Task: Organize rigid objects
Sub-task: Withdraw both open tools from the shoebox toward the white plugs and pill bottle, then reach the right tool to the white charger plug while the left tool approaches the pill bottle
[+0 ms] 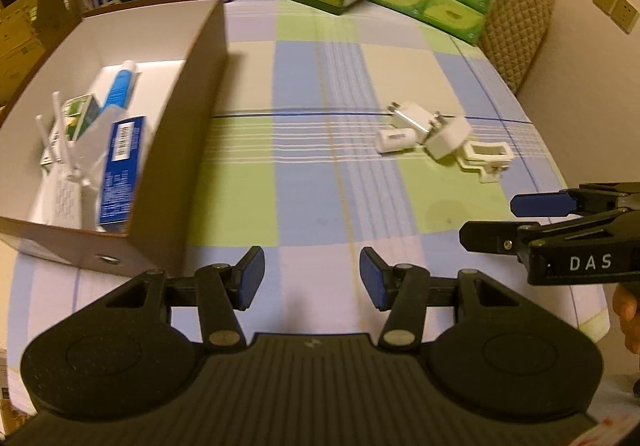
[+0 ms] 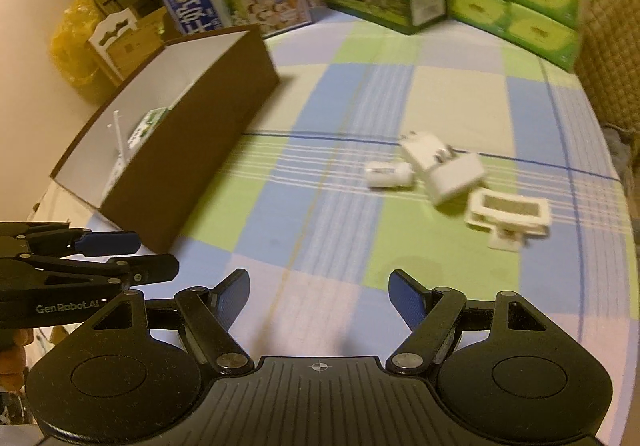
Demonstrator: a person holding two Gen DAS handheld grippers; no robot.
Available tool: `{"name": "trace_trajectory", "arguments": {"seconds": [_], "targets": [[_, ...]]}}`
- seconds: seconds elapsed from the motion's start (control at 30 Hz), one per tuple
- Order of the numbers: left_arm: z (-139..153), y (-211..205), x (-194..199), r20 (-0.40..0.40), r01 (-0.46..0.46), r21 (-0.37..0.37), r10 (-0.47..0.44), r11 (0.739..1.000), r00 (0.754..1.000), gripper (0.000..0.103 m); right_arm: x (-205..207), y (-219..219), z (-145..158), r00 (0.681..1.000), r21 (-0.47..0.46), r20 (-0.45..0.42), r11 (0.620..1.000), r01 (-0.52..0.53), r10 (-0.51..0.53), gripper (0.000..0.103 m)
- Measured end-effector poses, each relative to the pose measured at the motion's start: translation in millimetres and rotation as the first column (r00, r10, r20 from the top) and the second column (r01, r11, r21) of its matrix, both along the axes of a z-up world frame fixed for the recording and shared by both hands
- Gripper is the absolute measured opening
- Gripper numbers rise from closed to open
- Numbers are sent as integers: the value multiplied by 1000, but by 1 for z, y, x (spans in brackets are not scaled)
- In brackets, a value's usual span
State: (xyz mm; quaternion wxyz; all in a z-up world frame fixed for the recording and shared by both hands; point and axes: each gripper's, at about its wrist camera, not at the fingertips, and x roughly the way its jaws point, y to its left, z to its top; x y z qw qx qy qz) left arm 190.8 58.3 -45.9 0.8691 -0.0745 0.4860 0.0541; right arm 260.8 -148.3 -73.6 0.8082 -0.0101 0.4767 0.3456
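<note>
Four white pieces clustered on the cloth (image 2: 440, 94), well right of the box (image 2: 192, 166): two chargers (image 2: 456, 176), one cylinder (image 2: 389, 174), one frame clip (image 2: 508, 212). My right gripper (image 2: 320, 298) is wide open and empty, as is my left gripper (image 1: 312, 278). I'd take the cylinder first since it's nearest the box, gripping across its body.

Open, empty right gripper (image 2: 319, 296) above checked tablecloth (image 2: 352, 94), white plugs (image 2: 440, 170) ahead, brown box (image 2: 192, 166) leftward
</note>
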Motion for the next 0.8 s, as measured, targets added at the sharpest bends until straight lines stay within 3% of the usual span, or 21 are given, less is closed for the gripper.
{"name": "trace_trajectory", "arguments": {"seconds": [0.37, 0.8], "targets": [[-12, -33, 22, 4, 46, 3, -46, 999, 999, 49, 16, -52, -10, 996, 4, 22, 996, 87, -87, 74], [-19, -47, 55, 0, 54, 16, -54, 998, 999, 49, 44, -65, -23, 995, -4, 80, 998, 60, -60, 74]]}}
